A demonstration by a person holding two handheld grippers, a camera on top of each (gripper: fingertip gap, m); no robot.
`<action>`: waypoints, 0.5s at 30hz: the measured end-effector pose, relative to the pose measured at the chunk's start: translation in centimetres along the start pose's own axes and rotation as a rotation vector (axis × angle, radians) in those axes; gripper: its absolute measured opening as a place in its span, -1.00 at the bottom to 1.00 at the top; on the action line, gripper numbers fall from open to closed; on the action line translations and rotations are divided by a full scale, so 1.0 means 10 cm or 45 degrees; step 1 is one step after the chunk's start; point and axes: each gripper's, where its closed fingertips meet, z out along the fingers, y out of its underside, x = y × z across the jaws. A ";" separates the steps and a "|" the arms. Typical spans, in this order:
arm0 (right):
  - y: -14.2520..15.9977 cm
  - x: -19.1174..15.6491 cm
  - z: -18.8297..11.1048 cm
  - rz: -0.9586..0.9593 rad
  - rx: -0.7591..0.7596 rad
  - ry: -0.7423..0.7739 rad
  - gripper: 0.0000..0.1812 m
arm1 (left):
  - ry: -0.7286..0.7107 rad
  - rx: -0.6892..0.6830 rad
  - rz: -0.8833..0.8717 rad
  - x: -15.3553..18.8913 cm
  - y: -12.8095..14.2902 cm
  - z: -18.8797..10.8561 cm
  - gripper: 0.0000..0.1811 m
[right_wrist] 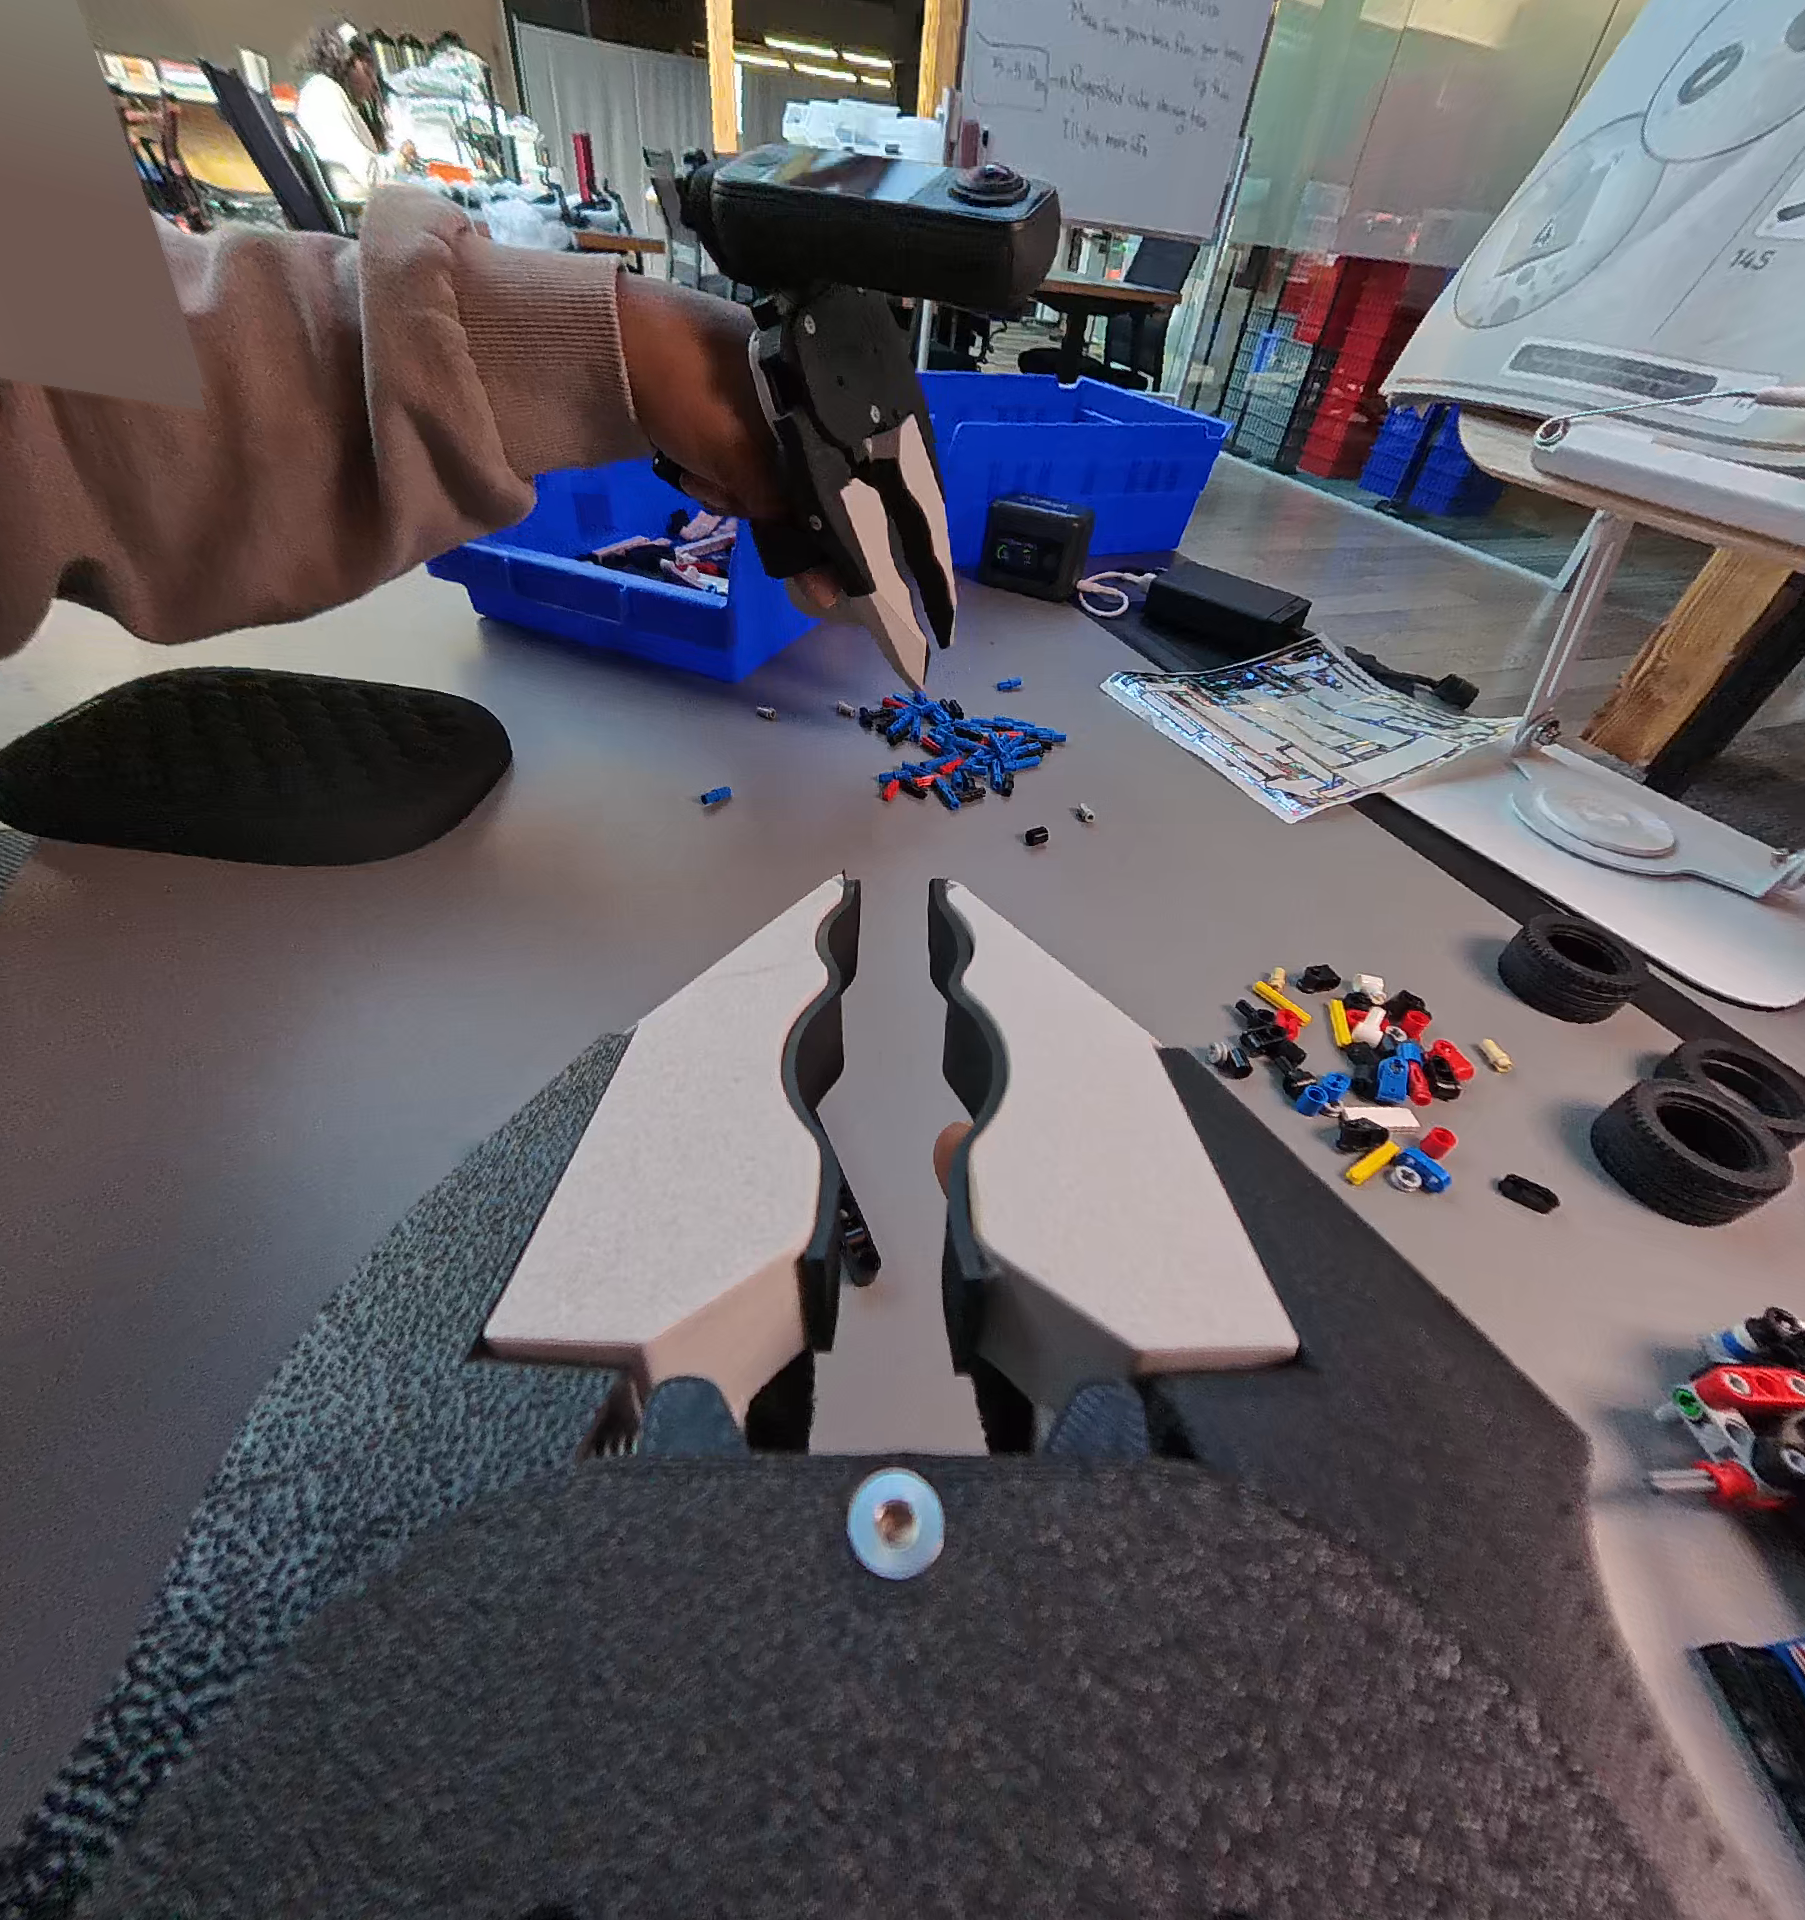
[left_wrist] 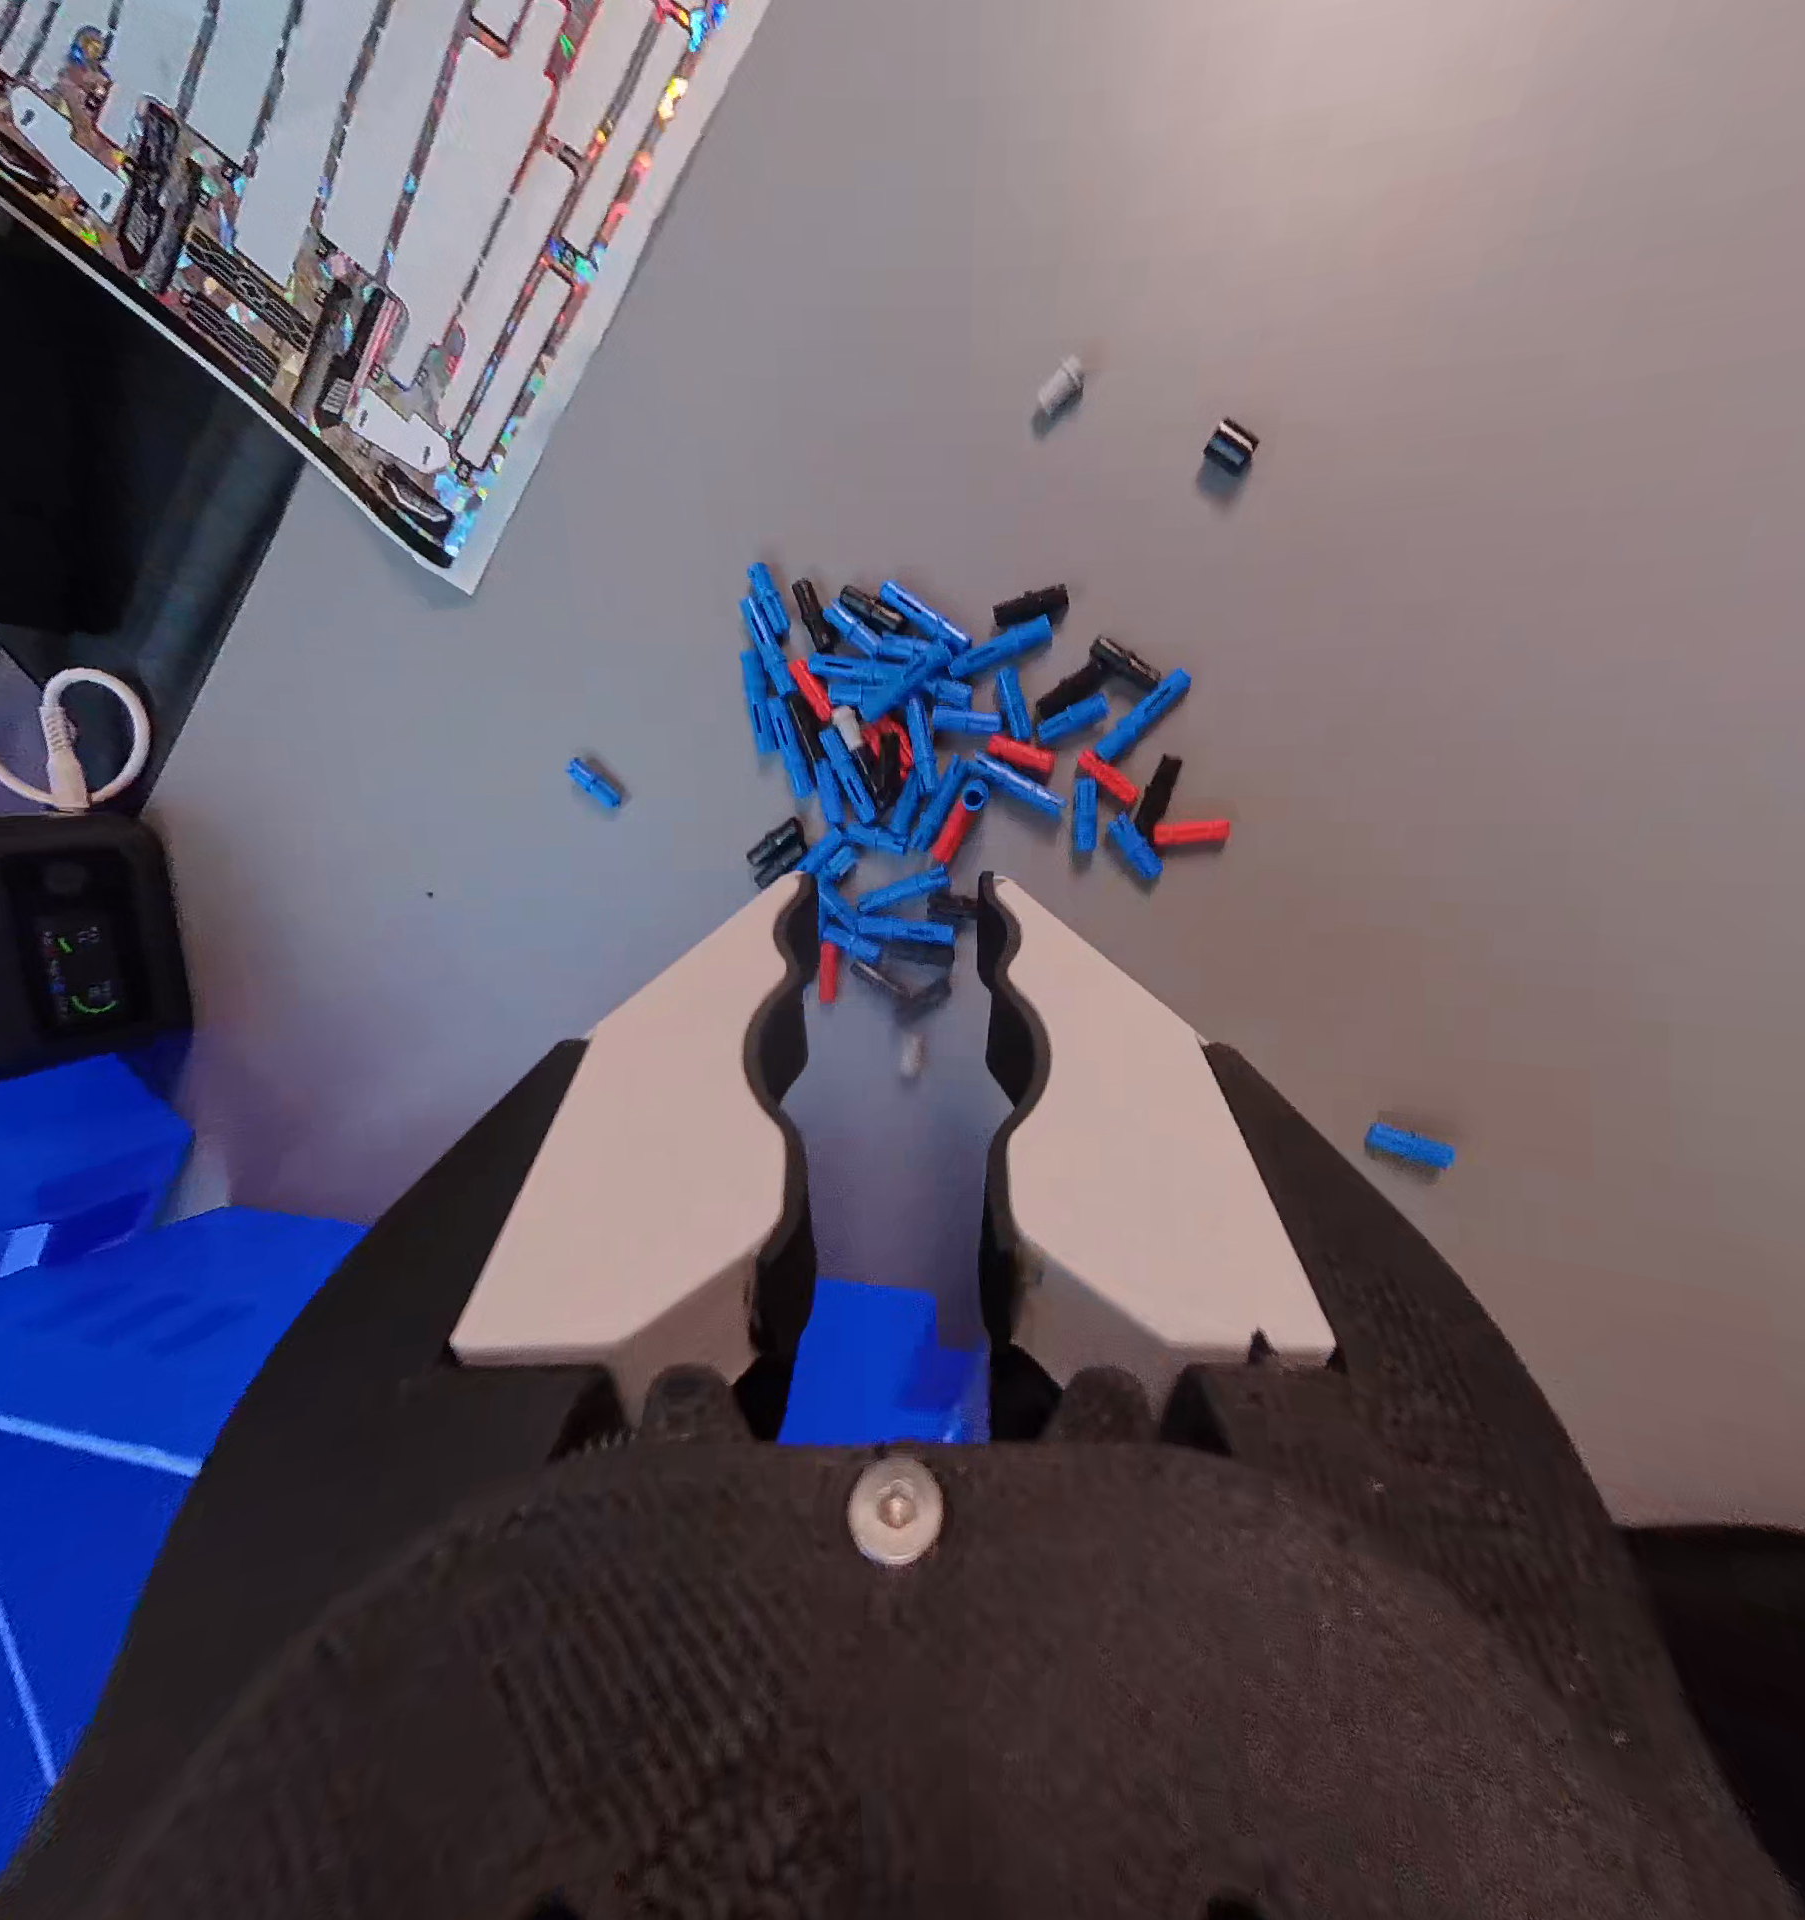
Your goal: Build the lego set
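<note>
A pile of small blue, black and red lego pins [left_wrist: 939, 748] lies on the grey table [left_wrist: 1449, 623]. My left gripper [left_wrist: 893, 888] is open and points down at the pile's near edge, with a few pins showing between its fingertips; nothing is clamped. In the right wrist view the left gripper [right_wrist: 919, 665] hovers with its tips at the far side of the pile [right_wrist: 965, 748]. My right gripper [right_wrist: 893, 885] is open with a narrow gap, low over bare table in front of the pile. A small black piece [right_wrist: 856, 1236] shows low against its left finger's inner side, not clamped.
A second heap of mixed small parts [right_wrist: 1365, 1060], black tyres [right_wrist: 1693, 1148] and a partly built model [right_wrist: 1771, 1423] lie to the right. A sticker sheet [right_wrist: 1293, 727], a booklet on a stand [right_wrist: 1656, 208], blue bins [right_wrist: 628, 603] and a black pad [right_wrist: 243, 764] ring the pile. Stray pins lie around it. About 30 centimeters separates my left fingertips from my right.
</note>
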 end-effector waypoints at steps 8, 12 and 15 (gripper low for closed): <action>-0.02 -0.06 0.01 0.008 0.012 -0.034 -0.88 | 0.136 -0.643 0.564 0.29 0.79 -0.12 -0.77; 0.01 -0.05 0.02 0.002 -0.001 -0.023 -0.88 | 0.163 -0.902 0.723 0.24 0.96 -0.02 -0.77; 0.02 -0.02 0.01 0.012 -0.001 -0.012 -0.88 | 0.224 -0.971 0.696 0.25 0.97 0.01 -0.80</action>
